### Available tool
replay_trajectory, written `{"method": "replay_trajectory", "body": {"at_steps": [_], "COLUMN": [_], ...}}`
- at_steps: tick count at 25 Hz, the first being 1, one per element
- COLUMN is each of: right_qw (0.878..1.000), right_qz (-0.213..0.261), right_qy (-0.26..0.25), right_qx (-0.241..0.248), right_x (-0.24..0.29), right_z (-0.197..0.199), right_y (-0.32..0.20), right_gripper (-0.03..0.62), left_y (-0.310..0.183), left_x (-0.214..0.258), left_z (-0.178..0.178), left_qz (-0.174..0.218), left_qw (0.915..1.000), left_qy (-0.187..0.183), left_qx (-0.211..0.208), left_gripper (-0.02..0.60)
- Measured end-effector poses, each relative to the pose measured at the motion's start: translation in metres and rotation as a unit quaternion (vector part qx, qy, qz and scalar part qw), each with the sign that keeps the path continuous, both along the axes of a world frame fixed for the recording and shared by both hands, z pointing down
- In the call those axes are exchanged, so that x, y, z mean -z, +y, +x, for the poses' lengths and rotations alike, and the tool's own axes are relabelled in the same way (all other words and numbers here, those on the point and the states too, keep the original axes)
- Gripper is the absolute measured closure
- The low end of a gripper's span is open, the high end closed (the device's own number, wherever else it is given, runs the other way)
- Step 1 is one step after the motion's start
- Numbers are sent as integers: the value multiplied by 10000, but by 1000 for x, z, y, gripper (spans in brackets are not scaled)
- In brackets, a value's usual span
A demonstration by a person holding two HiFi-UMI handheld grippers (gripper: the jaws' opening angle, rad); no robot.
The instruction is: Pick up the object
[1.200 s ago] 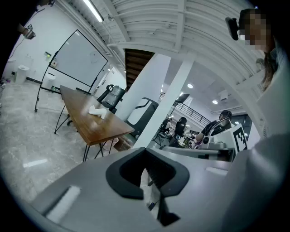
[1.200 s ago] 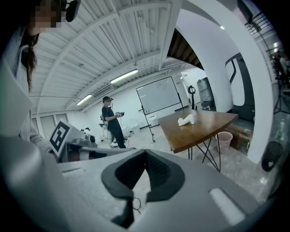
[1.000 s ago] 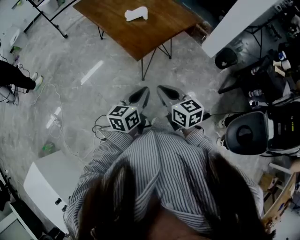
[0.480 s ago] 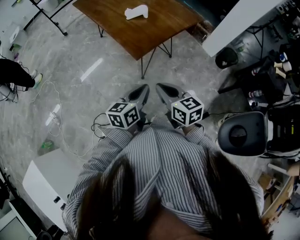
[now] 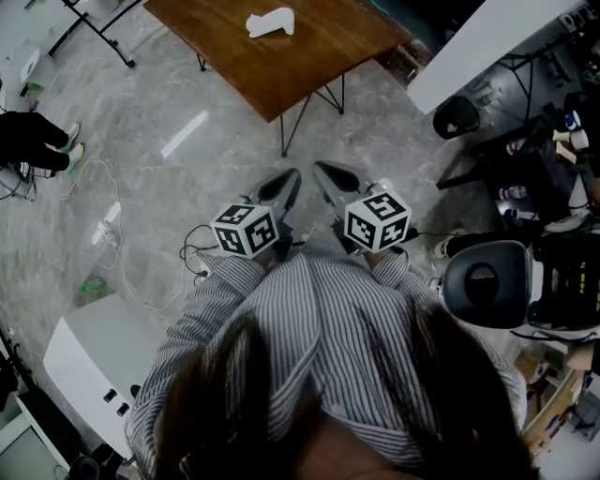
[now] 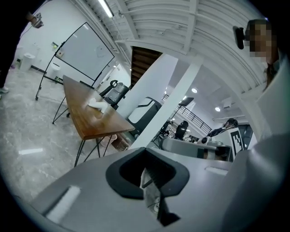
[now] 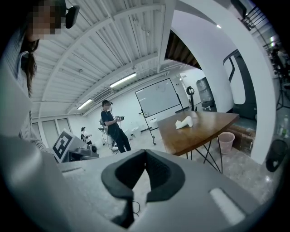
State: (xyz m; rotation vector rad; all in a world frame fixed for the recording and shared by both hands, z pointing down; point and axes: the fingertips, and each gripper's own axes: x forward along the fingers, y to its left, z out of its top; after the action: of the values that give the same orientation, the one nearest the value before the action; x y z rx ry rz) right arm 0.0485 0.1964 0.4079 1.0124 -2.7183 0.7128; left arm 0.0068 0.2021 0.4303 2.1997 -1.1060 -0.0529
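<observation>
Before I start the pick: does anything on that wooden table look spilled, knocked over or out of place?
Nothing stands out. The white object lies alone on the wooden table, well inside its edges, and no spill shows.

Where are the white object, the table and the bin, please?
white object [image 5: 270, 22]: head view, its middle.
table [image 5: 319, 49]: head view, bare wooden top.
bin [image 7: 226, 137]: right gripper view, its side wall.

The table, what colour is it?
The table is brown wood, clearest in the head view.
</observation>
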Motion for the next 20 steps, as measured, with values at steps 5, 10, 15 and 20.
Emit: {"method": "replay_trajectory", "body": {"at_steps": [5, 10, 15, 20], "right_qw": [10000, 9996, 9996, 9995], "right_qz": [36, 241, 254, 280], "right_qy": [62, 130, 84, 131], "right_qx": [63, 41, 42, -81], "right_x": [-9, -7, -8, -7], "right_z": [0, -7, -19, -37], "right_y": [-10, -40, -97, -182], "right_gripper": [592, 592, 592, 592], "left_y": [-10, -39, -103, -186], "left_x": [-1, -6, -3, -1], "left_z": [3, -1, -14, -36], "left_qz": [32, -8, 127, 155], "left_qw": [9998, 9997, 9994, 9995], "left_qy": [179, 254, 316, 236], "left_qx": [-32, -49, -75, -168], "left_gripper": [583, 583, 583, 583]}}
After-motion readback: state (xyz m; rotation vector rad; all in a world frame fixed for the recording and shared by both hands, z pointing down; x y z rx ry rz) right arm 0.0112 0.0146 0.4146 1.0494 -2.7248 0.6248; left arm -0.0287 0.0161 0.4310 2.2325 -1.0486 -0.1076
